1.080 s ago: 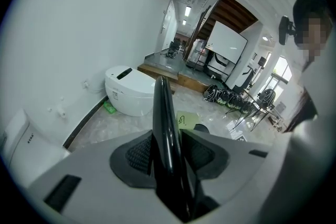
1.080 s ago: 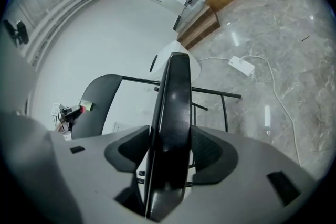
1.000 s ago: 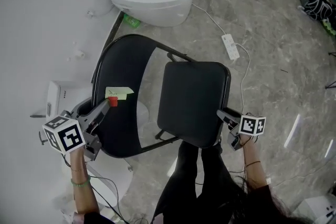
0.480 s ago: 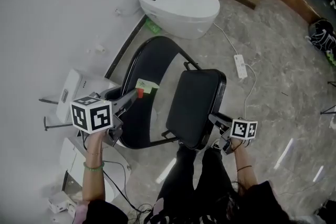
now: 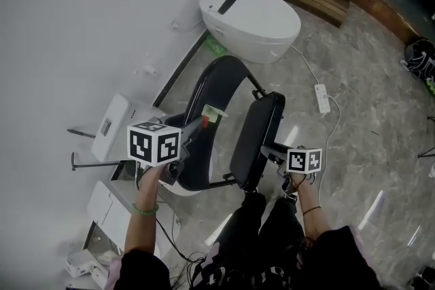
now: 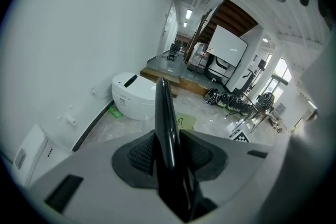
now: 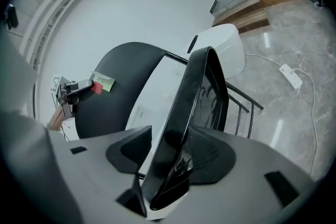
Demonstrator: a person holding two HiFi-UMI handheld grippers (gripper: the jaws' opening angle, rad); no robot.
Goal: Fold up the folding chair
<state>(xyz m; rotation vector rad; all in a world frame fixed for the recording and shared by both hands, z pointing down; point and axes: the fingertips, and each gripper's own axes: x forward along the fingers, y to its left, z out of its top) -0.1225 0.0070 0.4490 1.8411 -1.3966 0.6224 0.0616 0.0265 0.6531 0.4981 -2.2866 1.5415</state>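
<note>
On the grey floor by the white wall, close to the toilet [image 5: 251, 13]: folding chair [image 5: 234, 119], nearly shut, legs down, chair seat [image 5: 255, 136] tipped up and close to the chair back [image 5: 204, 159].

Could go wrong in a few ways. Might slip loose on the right side, because only the thin edge of the chair seat is pinched and that edge looks smooth and shiny. Might tip toward the wall if pushed too hard from the seat side while the legs slide on the slick floor. Could also pinch the tip of the left gripper [image 5: 200, 123] between chair seat and chair back when the two parts meet, since that tip sits right on the inner side by the green sticky note [image 5: 212, 112]. Best to go slow and watch that gap.

Left gripper [image 6: 168, 152]: clamped on the rim of the chair back, rim standing up thin between the two pads. Right gripper [image 7: 173, 160]: clamped on the edge of the chair seat, seat rising up and away from the jaws. Whole chair between the two grippers, back on the left, seat on the right, just in front of the person's legs.
</note>
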